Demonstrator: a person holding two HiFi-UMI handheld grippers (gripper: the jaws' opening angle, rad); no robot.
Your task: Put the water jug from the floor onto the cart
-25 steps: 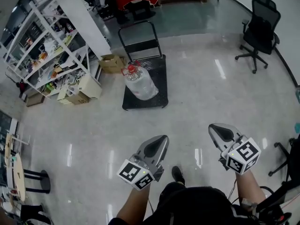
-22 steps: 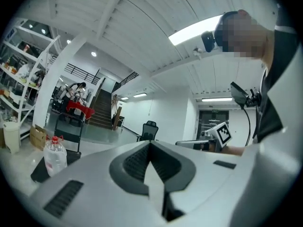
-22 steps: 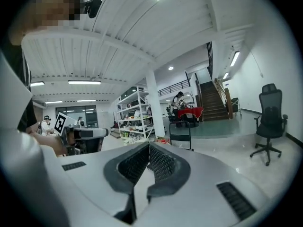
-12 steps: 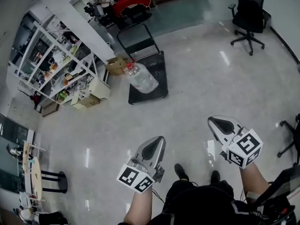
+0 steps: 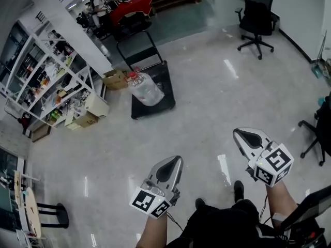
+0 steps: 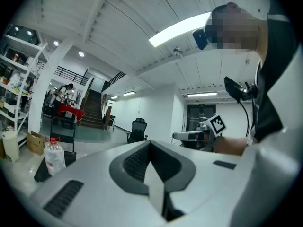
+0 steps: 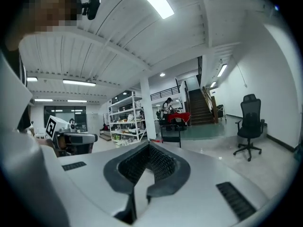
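Farther off now, jug (image 5: 145,89) on cart (image 5: 168,94) is seen upper left across open floor (image 5: 207,112). Left gripper (image 5: 172,163) and right gripper (image 5: 243,136) are held level, clenched empty.

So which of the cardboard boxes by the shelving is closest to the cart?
The small brown box beside the cart's left edge, near the water jug. The others sit further left, at the foot of the white shelving.

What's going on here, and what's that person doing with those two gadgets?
A person holds tongs in each hand: left tongs and right tongs, both shut and empty. The water jug already sits on the cart, some way ahead near the shelves, with nothing touching it.
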